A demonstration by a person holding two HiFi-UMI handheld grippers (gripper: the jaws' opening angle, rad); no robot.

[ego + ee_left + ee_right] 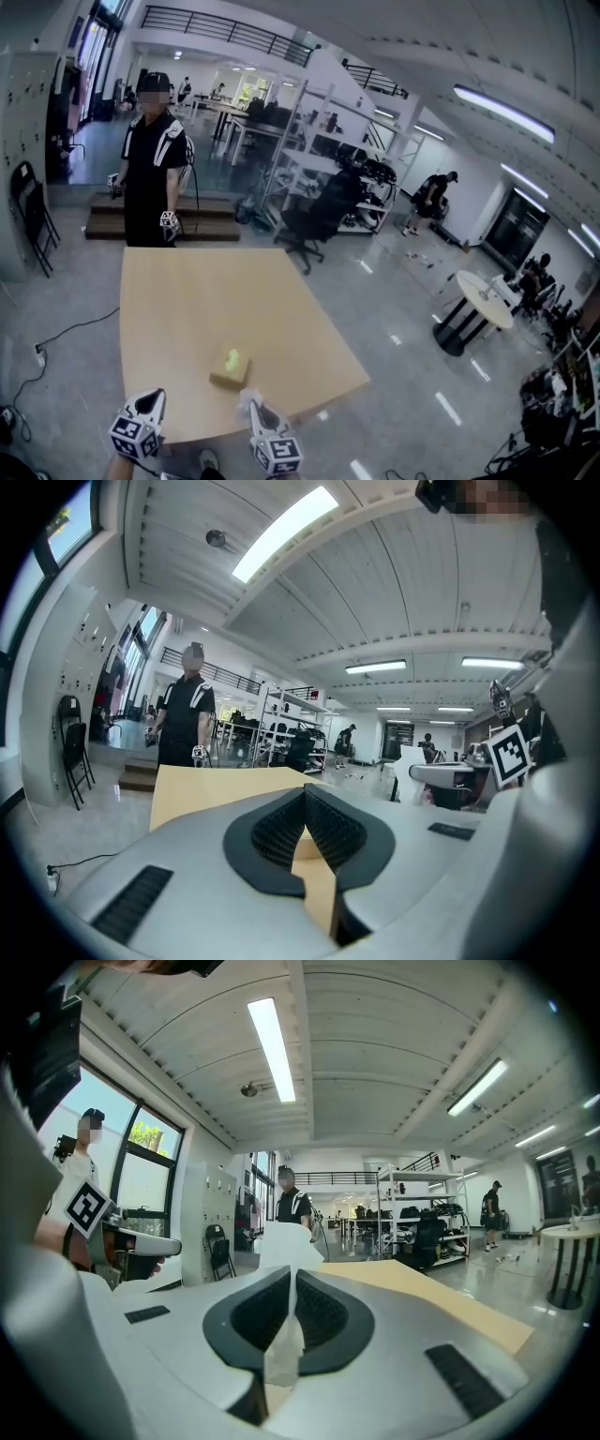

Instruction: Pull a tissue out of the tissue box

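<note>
Head view: the box [230, 367] sits on the desk [187, 300], just ahead of the left claw [150, 403] and right claw [255, 412].

Left gripper view: that claw is closed and empty.

Right gripper view: that claw pinches a white tissue [284, 1251], which pokes out past its tips.

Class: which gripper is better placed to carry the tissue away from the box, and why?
The right gripper: its jaws pinch the tissue. The left gripper is shut with nothing between its jaws.

Finishes before you
Your table [206, 309] looks matt pale wood, the floor [403, 309] glossy, the tissue [286, 1244] thin soft paper.
</note>
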